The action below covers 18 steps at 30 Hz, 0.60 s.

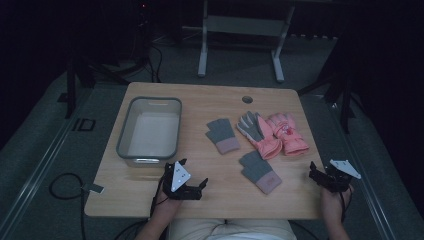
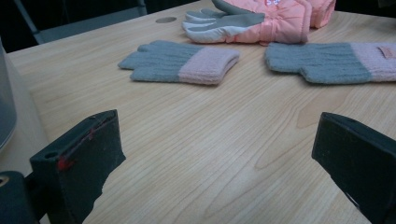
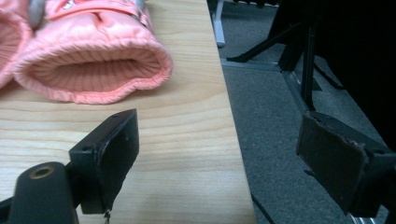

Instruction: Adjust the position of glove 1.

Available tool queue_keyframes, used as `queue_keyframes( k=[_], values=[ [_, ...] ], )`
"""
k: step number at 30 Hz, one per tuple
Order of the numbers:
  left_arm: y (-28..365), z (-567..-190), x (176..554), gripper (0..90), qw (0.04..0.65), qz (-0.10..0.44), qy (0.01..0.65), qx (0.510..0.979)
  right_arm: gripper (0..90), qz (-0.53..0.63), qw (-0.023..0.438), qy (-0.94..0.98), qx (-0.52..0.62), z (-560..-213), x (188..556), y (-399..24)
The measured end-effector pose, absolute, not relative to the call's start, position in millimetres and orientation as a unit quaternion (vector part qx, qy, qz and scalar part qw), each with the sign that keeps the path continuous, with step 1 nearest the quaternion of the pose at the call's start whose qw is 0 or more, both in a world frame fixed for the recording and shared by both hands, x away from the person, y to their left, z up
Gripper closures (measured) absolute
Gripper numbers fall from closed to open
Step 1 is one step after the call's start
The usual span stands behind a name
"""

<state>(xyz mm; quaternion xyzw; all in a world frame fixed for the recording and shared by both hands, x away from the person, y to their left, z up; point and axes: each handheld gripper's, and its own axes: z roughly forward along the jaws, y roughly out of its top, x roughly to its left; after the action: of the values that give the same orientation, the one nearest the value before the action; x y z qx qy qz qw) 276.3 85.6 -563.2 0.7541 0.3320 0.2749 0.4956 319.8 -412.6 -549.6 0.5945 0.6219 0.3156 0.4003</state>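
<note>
Both tongs gape, holding nothing. My left tongs point(image 1: 196, 184) hover over bare tabletop point(image 1: 210, 200) near its front edge; grey gloves point(image 2: 182, 63) ahead. My right tongs point(image 1: 320, 176) straddle the right edge, pink gloves point(image 3: 88, 70) just beyond.

Overhead table point(image 1: 150, 200) view; two low, close gripper-mounted views.
</note>
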Motion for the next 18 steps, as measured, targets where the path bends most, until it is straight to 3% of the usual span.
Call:
queue_keyframes(
  k=[10, 18],
  values=[
    [84.5, -563.3, 274.4, 1.5, 0.497, 0.282, 0.326, 0.753, 13.3, 0.321, 0.366, 0.63, 0.605, -538.7, 318.3, -407.0],
    [83.3, -563.4, 274.1, 1.5, 0.494, 0.285, 0.323, 0.755, 13.5, 0.324, 0.399, 0.638, 0.574, -517.1, 319.6, -398.2]
  ],
)
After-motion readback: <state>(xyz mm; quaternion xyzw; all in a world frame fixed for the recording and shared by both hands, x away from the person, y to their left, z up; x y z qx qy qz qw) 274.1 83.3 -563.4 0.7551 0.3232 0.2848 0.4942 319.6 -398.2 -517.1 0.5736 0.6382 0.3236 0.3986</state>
